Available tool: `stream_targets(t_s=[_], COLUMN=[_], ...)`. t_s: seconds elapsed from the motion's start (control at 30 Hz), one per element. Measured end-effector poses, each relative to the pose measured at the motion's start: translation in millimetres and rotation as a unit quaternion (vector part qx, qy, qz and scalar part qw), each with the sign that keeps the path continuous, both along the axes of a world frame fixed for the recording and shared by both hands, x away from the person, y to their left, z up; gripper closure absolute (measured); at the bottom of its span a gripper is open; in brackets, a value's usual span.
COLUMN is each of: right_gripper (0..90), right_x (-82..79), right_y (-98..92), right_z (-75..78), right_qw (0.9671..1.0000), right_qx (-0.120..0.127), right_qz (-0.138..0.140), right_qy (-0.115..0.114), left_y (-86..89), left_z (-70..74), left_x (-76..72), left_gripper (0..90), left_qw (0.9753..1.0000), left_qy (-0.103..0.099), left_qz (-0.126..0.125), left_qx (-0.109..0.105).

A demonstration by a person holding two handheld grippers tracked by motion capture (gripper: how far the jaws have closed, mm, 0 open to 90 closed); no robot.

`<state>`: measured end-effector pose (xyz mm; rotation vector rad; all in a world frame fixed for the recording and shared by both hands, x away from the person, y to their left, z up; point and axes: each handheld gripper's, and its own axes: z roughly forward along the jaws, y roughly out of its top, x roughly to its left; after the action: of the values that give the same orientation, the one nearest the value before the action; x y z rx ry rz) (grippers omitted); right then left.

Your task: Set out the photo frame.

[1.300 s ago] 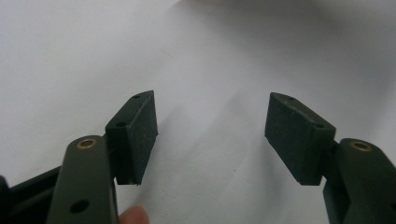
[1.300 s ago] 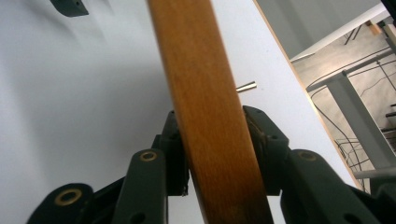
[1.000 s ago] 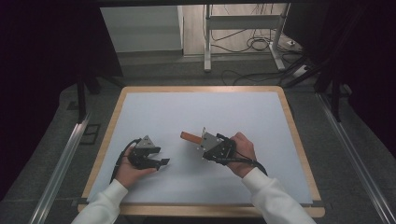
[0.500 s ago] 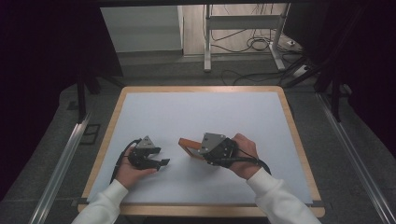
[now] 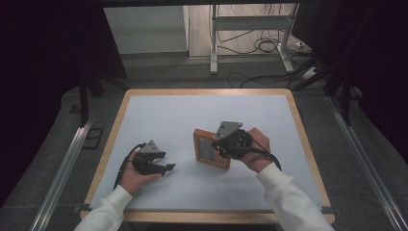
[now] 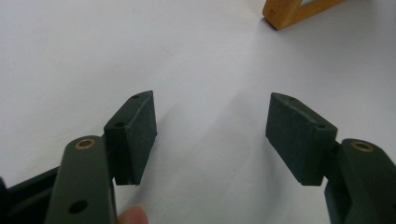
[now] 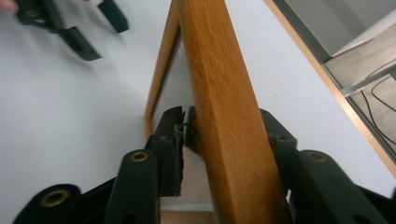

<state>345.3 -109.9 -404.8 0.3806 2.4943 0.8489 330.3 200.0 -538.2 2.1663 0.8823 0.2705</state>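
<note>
Landmark: the wooden picture frame [image 5: 211,148], near the middle of the white bench [image 5: 183,115], a little toward the person's side.
Frame pose: in the high view it looks propped up on one edge and tilted, its pane facing the camera; whether the lower edge rests on the bench or hangs just above it is hard to tell.
Right gripper [image 5: 226,146]: at the frame's right edge, its fingers clamped on the wooden rail.
Right gripper view: the rail [image 7: 219,116] runs up between the two black fingers, one on either side of it; the far finger [image 7: 275,135] is mostly hidden behind the wood.
Frame pane: seen only as a narrow sliver left of the rail in the right gripper view, too oblique to make out what it shows.
Left gripper [image 5: 161,168]: well left of the frame, low over the bench, held in the person's left hand [image 5: 132,175].
Left fingers [image 6: 135,135]: wide apart with bare bench between them.
Frame corner [image 6: 285,11]: cut off by the top edge of the left gripper view, ahead of the open fingers and apart from them.
Fingertip: a blurred bit of a finger [image 6: 132,216] at the bottom edge of the left gripper view.
</note>
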Motion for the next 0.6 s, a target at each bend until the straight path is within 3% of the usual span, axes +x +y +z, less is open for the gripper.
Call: stream_targets(t_s=[0.33, 0.6], right_gripper=[42.2, 40.8], right_x=[38.5, 46.7], right_y=[-4.7, -7.7], right_z=[-6.6, -10.3], right_qw=[0.9982, 0.9961], right_qx=[0.032, 0.054], right_qz=[-0.048, -0.064], right_qy=[0.018, 0.028], left_y=[0.8, 0.9], left_z=[1.6, 1.9], left_x=[-1.0, -1.0], left_gripper=[32.4, 32.3], left_qw=[1.0000, 1.0000], left_qy=[-0.005, -0.005], left_qz=[0.002, 0.002], left_qx=[-0.004, -0.004])
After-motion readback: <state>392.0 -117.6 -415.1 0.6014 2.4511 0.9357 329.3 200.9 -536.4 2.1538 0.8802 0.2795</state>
